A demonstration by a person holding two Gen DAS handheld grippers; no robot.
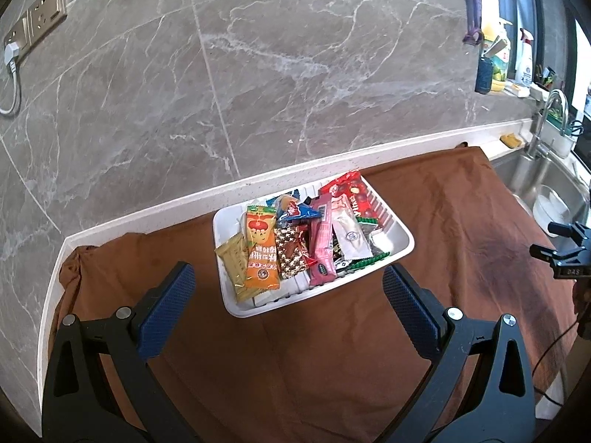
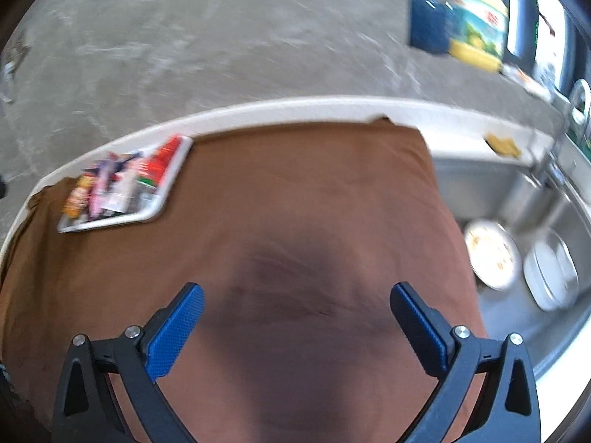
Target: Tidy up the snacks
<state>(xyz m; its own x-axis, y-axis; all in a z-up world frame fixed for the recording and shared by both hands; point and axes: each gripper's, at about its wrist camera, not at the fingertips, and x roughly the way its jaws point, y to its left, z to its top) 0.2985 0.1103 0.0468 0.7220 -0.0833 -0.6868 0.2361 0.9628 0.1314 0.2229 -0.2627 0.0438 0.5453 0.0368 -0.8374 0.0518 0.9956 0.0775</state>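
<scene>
A white tray (image 1: 400,238) sits on a brown cloth (image 1: 443,221) near the back wall. It holds several snack packets: an orange one (image 1: 261,254), a yellow one (image 1: 234,262), a pink one (image 1: 320,243), a white one (image 1: 351,236), a red one (image 1: 349,193). My left gripper (image 1: 288,280) is open and empty, just in front of the tray. My right gripper (image 2: 296,297) is open and empty over bare cloth (image 2: 303,203). The tray (image 2: 162,199) lies far to its left; this view is blurred.
A steel sink (image 2: 517,192) with white plates (image 2: 491,254) lies right of the cloth. A faucet (image 1: 546,118), bottles (image 1: 524,59) and a yellow sponge (image 1: 511,141) stand at the back right. A wall socket with a plugged cable (image 1: 14,51) is at the left.
</scene>
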